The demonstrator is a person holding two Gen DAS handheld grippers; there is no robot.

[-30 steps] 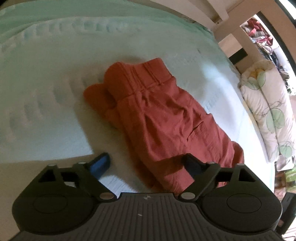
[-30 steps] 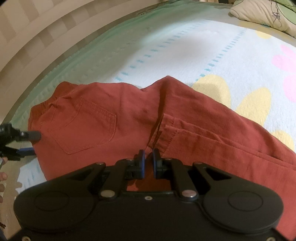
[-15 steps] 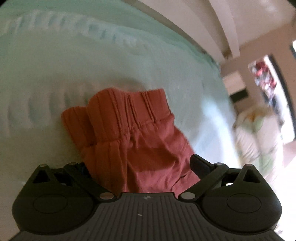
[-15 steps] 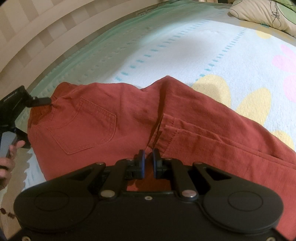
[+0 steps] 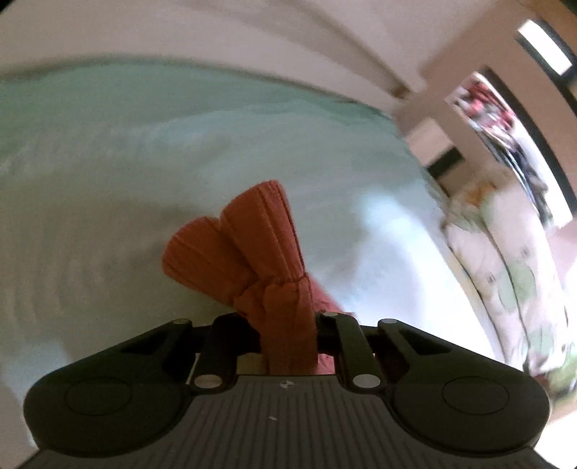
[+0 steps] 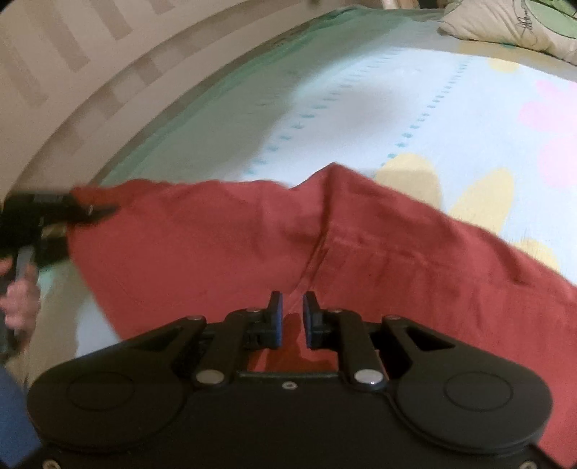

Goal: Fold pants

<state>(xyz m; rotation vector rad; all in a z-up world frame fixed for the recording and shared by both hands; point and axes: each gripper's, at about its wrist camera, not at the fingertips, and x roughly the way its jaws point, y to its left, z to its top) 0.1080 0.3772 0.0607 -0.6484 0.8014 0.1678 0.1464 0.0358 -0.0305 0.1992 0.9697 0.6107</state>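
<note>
Rust-red pants [image 6: 252,241] lie across the bed. In the left wrist view my left gripper [image 5: 288,335] is shut on the bunched ribbed waistband [image 5: 259,238], which sticks up past the fingers. In the right wrist view the left gripper [image 6: 54,213] shows at the far left, holding the waistband corner. My right gripper [image 6: 291,314] is nearly shut on the pants' near edge at the crotch seam, with red cloth between its blue pads.
The bed has a pale sheet [image 6: 414,108] with yellow and pink flowers and a green border [image 6: 216,108]. A floral pillow [image 6: 515,25] lies at the far right, also in the left wrist view [image 5: 512,274]. A striped wall [image 6: 72,54] runs behind the bed.
My left gripper moved in over the waistband and closed on it, bunching the cloth. The right gripper kept its hold; the pants pulled a little tauter and the view blurred.
</note>
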